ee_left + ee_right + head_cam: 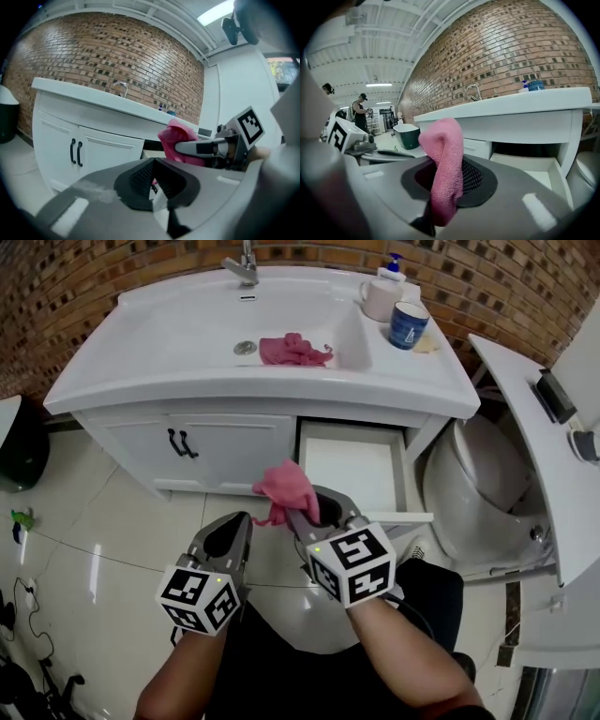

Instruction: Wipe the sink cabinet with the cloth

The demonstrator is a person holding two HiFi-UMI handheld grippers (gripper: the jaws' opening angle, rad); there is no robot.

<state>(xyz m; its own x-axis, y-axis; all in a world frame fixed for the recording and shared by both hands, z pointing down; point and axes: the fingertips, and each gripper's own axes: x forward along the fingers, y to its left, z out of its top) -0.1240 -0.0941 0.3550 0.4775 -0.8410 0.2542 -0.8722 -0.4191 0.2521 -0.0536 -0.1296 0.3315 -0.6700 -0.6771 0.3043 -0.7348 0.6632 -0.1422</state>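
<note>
My right gripper is squeezed tight on the pink cloth. The cloth comes up from between the jaws, and its bunched top pokes out past the tips. My left gripper is closed with nothing in it. It sits just beside the right one, a bit lower in the head view.

The right gripper view shows the cloth close up. It also shows a green bin and a person far off in the room. The left gripper view shows the cloth from the side. It also shows two black handles on the cabinet doors.

Only the head view shows it all from above. There the cloth is in front of the cabinet, by the left edge of the open drawer. It looks close to the cabinet but not on it. Up in the sink lies a second cloth, also pink. A blue cup stands on the right rim.
</note>
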